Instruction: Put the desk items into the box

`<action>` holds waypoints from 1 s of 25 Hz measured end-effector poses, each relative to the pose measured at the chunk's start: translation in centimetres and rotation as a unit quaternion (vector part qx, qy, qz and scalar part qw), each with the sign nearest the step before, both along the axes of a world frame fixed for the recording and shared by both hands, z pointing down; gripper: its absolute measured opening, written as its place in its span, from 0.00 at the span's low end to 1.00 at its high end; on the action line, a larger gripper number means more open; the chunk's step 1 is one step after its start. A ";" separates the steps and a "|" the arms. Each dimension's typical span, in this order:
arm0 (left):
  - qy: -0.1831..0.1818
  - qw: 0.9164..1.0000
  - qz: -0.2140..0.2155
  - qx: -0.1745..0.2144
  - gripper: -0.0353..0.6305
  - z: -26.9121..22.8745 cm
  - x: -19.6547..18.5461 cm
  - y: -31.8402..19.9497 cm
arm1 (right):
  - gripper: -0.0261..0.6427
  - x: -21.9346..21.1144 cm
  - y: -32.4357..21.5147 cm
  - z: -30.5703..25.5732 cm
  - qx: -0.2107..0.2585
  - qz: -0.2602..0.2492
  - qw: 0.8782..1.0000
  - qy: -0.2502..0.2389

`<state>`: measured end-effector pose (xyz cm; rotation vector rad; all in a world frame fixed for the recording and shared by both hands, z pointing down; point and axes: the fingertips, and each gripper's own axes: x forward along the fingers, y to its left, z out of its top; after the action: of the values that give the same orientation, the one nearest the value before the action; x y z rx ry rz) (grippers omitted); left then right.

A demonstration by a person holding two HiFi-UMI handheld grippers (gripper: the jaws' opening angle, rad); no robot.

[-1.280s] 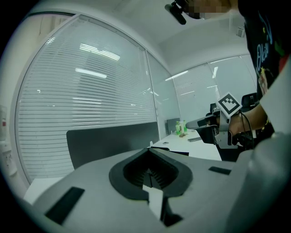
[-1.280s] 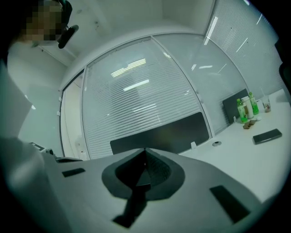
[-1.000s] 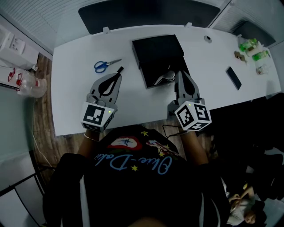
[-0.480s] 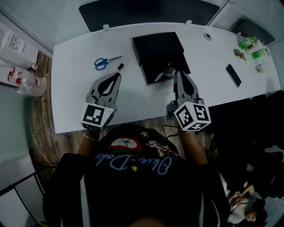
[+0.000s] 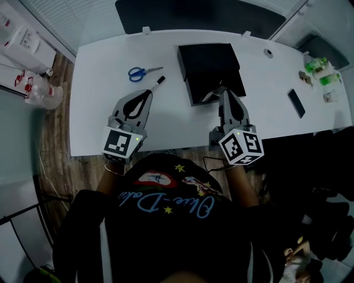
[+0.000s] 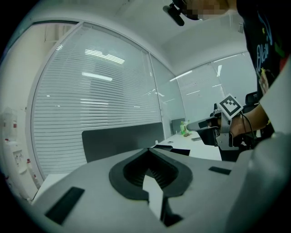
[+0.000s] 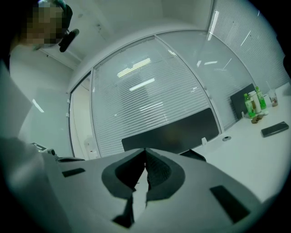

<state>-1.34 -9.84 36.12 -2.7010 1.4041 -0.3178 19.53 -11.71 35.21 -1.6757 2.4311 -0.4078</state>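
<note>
A black box (image 5: 209, 62) stands at the middle of the white desk (image 5: 105, 127), with a flap (image 5: 213, 88) folded toward me. Blue-handled scissors (image 5: 140, 72) and a black marker (image 5: 156, 83) lie to its left. My left gripper (image 5: 148, 93) hovers just short of the marker, shut and empty. My right gripper (image 5: 225, 91) is also shut and empty, its tips at the box's near flap. In the left gripper view the jaws (image 6: 148, 149) meet, and the right gripper (image 6: 218, 127) shows beyond them. The right gripper view shows its jaws (image 7: 145, 149) closed too.
A dark phone (image 5: 296, 103) lies on the desk's right side, and green bottles (image 5: 321, 65) with small items stand at the far right corner. A small round fitting (image 5: 268, 53) sits behind the box. A dark panel (image 5: 199, 14) runs along the desk's back edge.
The head view has shifted, so the desk and its items now lie further right in the picture. Both grippers stay shut, side by side over the front of the desk.
</note>
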 end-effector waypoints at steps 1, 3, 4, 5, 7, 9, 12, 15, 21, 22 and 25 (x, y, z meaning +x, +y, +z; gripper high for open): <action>-0.007 1.000 -0.005 0.002 0.06 0.1 -0.4 0.2 | 0.05 -0.5 -0.1 0.0 0.002 -0.007 1.000 -0.001; 0.003 1.000 -0.019 -0.005 0.06 0.2 -1.3 0.8 | 0.05 -1.6 -0.3 0.0 0.004 -0.022 1.000 0.001; 0.006 1.000 -0.027 -0.009 0.06 0.3 -1.9 1.0 | 0.05 -2.3 -0.3 0.0 0.005 -0.029 1.000 0.004; 0.004 0.999 -0.034 -0.011 0.06 0.5 -2.4 1.3 | 0.06 -2.9 -0.3 0.0 0.006 -0.037 0.999 0.008; 0.005 0.999 -0.047 -0.013 0.06 0.8 -3.5 1.7 | 0.06 -4.2 -0.2 0.0 0.010 -0.056 0.998 0.017; 0.018 0.998 -0.057 -0.014 0.06 0.8 -4.2 2.2 | 0.06 -5.4 -0.2 0.2 0.012 -0.077 0.997 0.027; 0.024 0.997 -0.070 -0.013 0.06 0.8 -4.9 2.8 | 0.06 -6.9 -0.2 0.3 0.013 -0.106 0.993 0.042; 0.024 0.996 -0.083 -0.017 0.06 0.9 -5.7 3.5 | 0.06 -8.4 -0.2 0.4 0.011 -0.137 0.989 0.054; 0.022 0.994 -0.108 -0.017 0.06 0.8 -7.2 4.2 | 0.12 -11.1 0.1 1.3 -0.011 -0.203 0.978 0.051; 0.022 0.993 -0.113 -0.016 0.06 0.7 -7.4 4.4 | 0.12 -11.5 0.0 1.5 -0.011 -0.211 0.976 0.058; 0.024 0.991 -0.130 -0.017 0.06 0.6 -8.2 4.8 | 0.12 -12.8 -0.2 1.6 -0.011 -0.236 0.969 0.070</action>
<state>-9.51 -5.05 36.73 -2.5662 1.7850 -0.2963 6.71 -11.94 36.81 -1.1494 2.9352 -0.3849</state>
